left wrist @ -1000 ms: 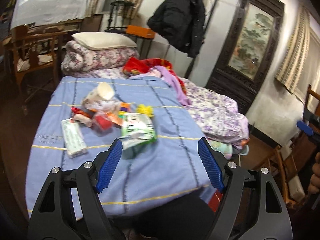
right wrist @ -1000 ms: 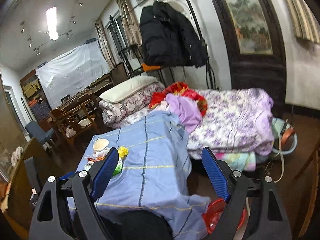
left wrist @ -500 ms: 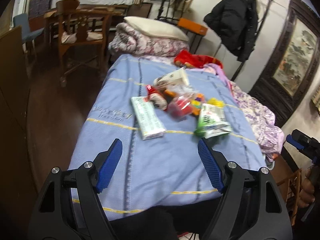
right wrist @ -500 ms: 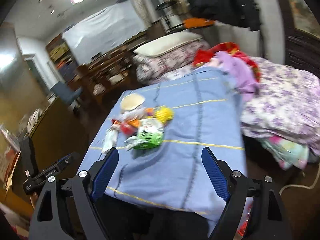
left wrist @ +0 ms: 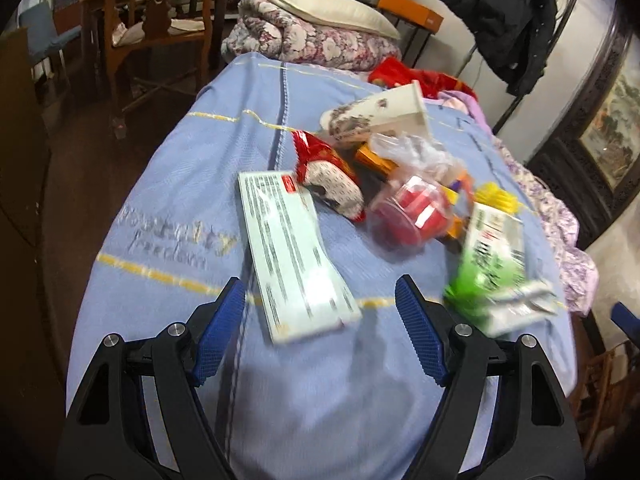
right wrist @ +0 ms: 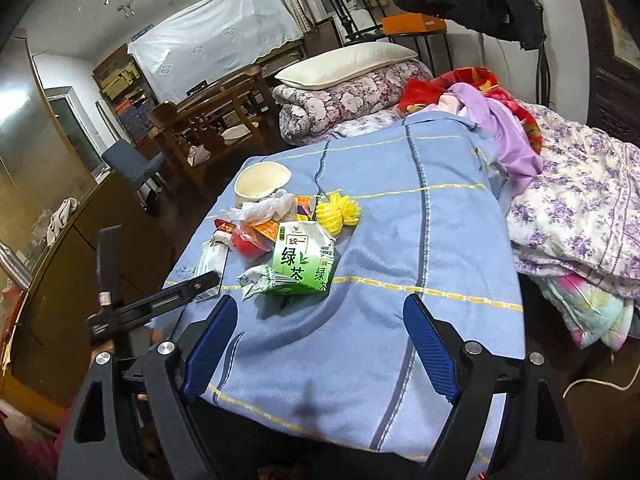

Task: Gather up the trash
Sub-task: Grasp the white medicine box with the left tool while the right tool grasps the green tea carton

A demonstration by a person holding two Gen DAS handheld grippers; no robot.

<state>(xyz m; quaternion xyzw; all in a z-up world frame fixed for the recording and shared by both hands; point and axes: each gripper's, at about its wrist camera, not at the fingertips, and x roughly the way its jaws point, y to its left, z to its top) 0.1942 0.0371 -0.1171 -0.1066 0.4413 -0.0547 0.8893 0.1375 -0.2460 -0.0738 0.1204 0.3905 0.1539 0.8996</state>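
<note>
Trash sits in a loose pile on a blue blanket [left wrist: 328, 400] with yellow lines, centre of both views.

Pile contents:
- flat white packet [left wrist: 294, 256], printed text, red label at its top corner; lies nearest the left tongs, lower centre of the left view.
- green tea carton [right wrist: 302, 258], crushed, green and white with Chinese print, spout end crumpled toward the left; front of the pile in the right view, right edge in the left view [left wrist: 494, 268].
- red-and-white wrapper [left wrist: 330, 180], touching the packet's top end.
- clear plastic cup with red inside [left wrist: 412, 210], centre of the pile.
- white paper cup [right wrist: 260, 182], on its side, mouth dented; far end of the pile.
- crumpled clear plastic bag [right wrist: 266, 208], just in front of the cup.
- yellow frilly bundle [right wrist: 338, 212], right side, touching the carton's top.
- orange wrapper bits under the cup, partly hidden.

Left tongs [left wrist: 320, 332]: blue pads apart but closing; the packet's lower end lies between them, pads not touching it.
Right tongs [right wrist: 320, 344]: wide apart, nothing between, only blanket below, carton just beyond the tips.

Left view is motion-blurred.
</note>
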